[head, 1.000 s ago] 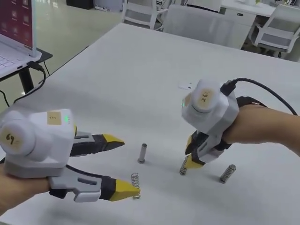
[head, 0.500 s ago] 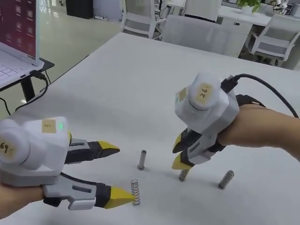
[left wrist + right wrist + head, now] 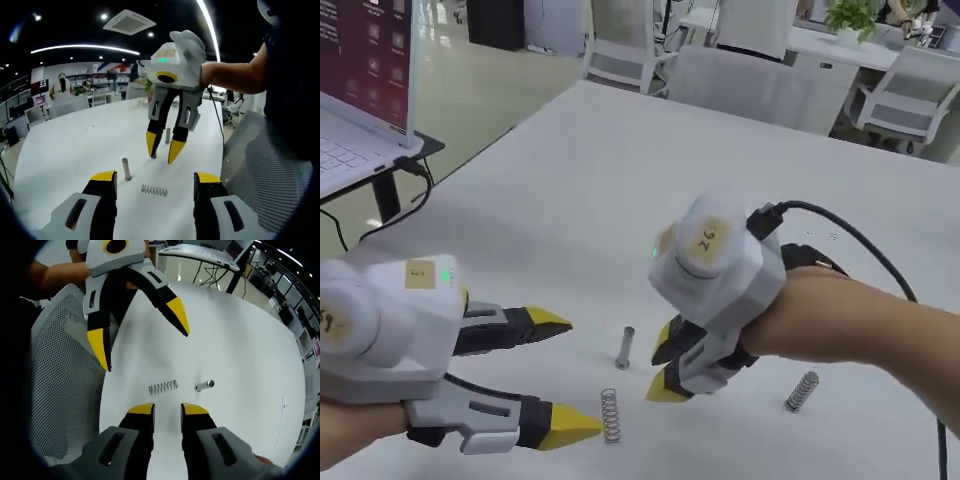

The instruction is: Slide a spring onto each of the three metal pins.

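White-and-grey shells, black jaws tipped yellow: the left gripper (image 3: pixel 580 375) shows a green light (image 3: pixel 446 277); the right gripper (image 3: pixel 662 365) bears a sticker (image 3: pixel 705 238) marked "26" and a black cable (image 3: pixel 870 250).

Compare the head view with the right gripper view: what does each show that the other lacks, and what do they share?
Head view, not the right gripper view: a pin already wearing a spring and the black cable running to the right tongs. Right gripper view, not the head view: a grey mesh chair back. Shared: the bare pin, the loose spring lying on the white table, the left tongs and the right tongs, both pairs open.
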The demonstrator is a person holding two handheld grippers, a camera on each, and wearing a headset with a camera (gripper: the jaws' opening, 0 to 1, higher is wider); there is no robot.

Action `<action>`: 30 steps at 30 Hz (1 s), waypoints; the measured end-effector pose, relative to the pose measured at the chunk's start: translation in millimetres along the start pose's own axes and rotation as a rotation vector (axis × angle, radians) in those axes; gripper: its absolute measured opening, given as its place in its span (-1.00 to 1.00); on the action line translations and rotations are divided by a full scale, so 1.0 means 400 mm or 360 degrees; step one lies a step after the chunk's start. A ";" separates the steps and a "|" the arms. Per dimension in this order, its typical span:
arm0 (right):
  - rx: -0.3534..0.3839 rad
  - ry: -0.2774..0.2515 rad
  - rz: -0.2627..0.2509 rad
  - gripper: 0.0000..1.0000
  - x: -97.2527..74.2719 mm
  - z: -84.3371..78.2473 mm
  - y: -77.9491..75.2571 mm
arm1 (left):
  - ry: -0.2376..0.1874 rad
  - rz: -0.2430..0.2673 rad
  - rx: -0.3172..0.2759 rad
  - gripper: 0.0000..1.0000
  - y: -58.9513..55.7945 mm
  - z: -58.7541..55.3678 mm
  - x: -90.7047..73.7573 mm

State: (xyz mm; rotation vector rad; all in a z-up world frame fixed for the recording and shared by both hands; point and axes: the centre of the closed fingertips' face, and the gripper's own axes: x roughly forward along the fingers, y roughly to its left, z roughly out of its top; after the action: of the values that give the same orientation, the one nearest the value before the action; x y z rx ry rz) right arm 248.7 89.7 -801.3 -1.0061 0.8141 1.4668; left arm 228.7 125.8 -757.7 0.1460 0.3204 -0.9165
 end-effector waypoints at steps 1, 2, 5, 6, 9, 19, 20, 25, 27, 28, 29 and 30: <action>0.0040 -0.0012 0.0004 -0.63 0.008 0.004 0.003 | 0.0000 0.0002 0.0000 0.14 0.000 0.000 -0.002; 0.0055 -0.0011 0.0007 -0.62 0.011 0.004 0.005 | 0.0000 0.0003 0.0000 0.14 0.000 -0.001 -0.003; 0.0148 -0.0022 -0.0008 -0.61 0.031 0.007 0.008 | 0.0001 0.0009 -0.0001 0.14 0.000 -0.004 -0.008; 0.0170 -0.0030 -0.0014 -0.60 0.036 0.009 0.009 | 0.0001 0.0010 -0.0002 0.14 0.000 -0.004 -0.009; 0.0257 -0.0053 -0.0031 -0.58 0.055 0.016 0.014 | 0.0004 0.0014 -0.0002 0.14 0.000 -0.006 -0.012; 0.0617 -0.0090 -0.0100 -0.48 0.112 0.008 -0.003 | -0.0002 0.0020 0.0004 0.11 -0.002 -0.006 -0.018; 0.0656 -0.0104 -0.0088 -0.48 0.117 0.009 -0.001 | -0.0001 0.0020 0.0003 0.11 -0.002 -0.006 -0.018; 0.0757 -0.0084 -0.0081 -0.46 0.149 -0.002 -0.003 | -0.0003 0.0024 0.0003 0.10 0.000 -0.008 -0.022; 0.0778 -0.0071 -0.0086 -0.45 0.159 -0.006 -0.006 | -0.0004 0.0024 0.0005 0.10 0.001 -0.007 -0.022; 0.0782 -0.0064 -0.0086 -0.46 0.162 -0.007 -0.004 | -0.0004 0.0024 0.0005 0.10 0.001 -0.007 -0.022; 0.0786 -0.0060 -0.0103 -0.48 0.165 -0.008 -0.007 | -0.0003 0.0024 0.0004 0.09 0.001 -0.008 -0.022; 0.0750 -0.0065 -0.0131 -0.50 0.166 -0.003 -0.015 | -0.0001 0.0023 0.0004 0.09 0.002 -0.008 -0.022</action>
State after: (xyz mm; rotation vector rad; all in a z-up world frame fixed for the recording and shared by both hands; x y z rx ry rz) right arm 253.9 115.8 -862.2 -0.6424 1.0163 1.1460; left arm 223.5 133.7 -758.0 0.1498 0.3171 -0.9025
